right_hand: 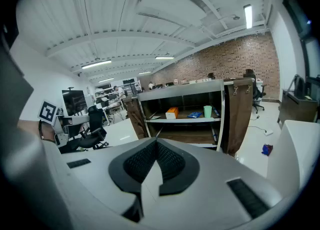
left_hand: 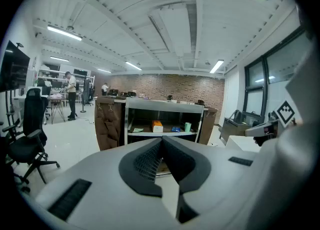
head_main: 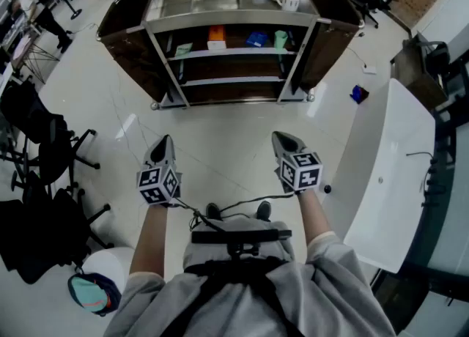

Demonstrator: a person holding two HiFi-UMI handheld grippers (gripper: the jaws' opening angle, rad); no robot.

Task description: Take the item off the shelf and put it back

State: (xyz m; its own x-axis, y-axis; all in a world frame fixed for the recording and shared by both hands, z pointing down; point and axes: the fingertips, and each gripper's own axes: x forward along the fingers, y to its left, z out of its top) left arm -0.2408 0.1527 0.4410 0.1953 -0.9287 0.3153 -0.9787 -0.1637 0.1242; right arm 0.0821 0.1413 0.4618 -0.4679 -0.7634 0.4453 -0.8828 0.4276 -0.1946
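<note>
Grippers face the shelf (head_main: 231, 53): the left gripper (head_main: 164, 141) and right gripper (head_main: 283, 139) hang over the white floor (head_main: 220, 134), jaws together and empty, well apart from it. An orange box (head_main: 216, 34), blue packet (head_main: 256, 39) and green cup (head_main: 281, 38) sit on 1 tier.

L gripper (head_main: 165, 140), R gripper (head_main: 281, 138): jaws closed, empty, angled slightly down.

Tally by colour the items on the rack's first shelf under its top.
Orange: 1, box
Blue: 1, packet
Green: 2, cup and flat item
Total: 4
</note>
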